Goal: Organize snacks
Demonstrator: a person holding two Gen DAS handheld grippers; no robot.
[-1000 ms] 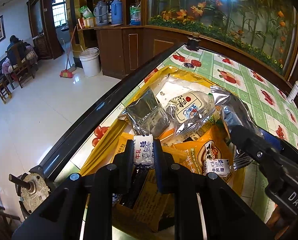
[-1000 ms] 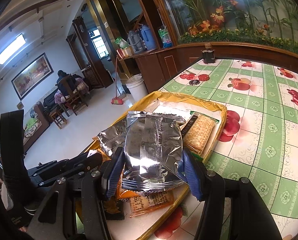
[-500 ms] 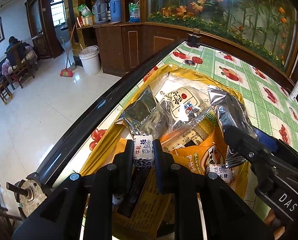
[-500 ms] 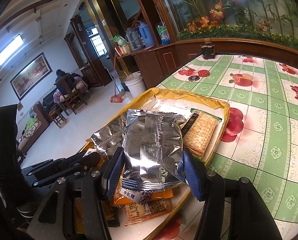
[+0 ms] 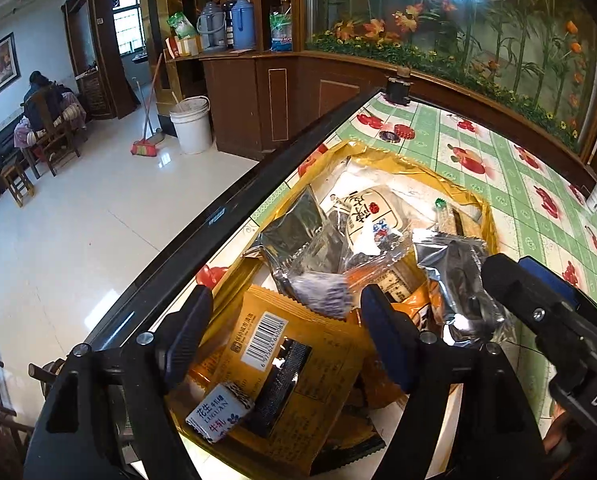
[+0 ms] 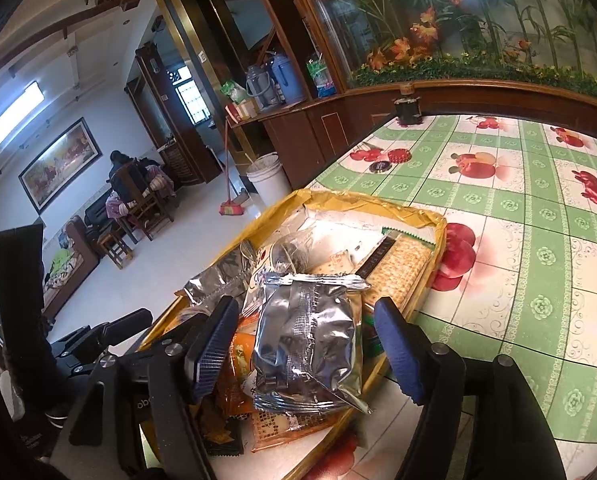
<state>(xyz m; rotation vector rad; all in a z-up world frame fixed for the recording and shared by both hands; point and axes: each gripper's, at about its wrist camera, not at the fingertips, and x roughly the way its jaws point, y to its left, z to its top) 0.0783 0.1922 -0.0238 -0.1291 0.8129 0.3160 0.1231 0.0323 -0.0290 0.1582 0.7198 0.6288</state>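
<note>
So we've got a table [image 6: 538,208] under a glossy green-and-white checked cloth printed with red fruit, and on it sits one shallow yellow tray [image 6: 438,224] with crinkly raised edges, piled with snacks. Biggest thing in there is a flat orange packet [image 5: 298,364] with zigzag-cut ends, a barcode sticker and small print we can't read, lying near the front of the tray under our left gripper [image 5: 286,332]. We count two crumpled silver foil bags: one [image 6: 310,340] lies on top of the pile between the fingers of our right gripper [image 6: 302,344], the other [image 5: 294,232] sits toward the table edge. Then one clear pouch [image 5: 372,216] with a cream oval label in Chinese brush characters, and one pack of square crackers [image 6: 402,264] with a green serrated end against the far right wall. Smallest is a single white wrapped candy [image 5: 218,416], blocky, printed "花生", "LIGUAN" and "牛轧", resting on the orange packet at the front of the tray. Both our grippers are spread wide with nothing pinched, blue ribbed pads [image 6: 398,348] clear of the foil.
</note>
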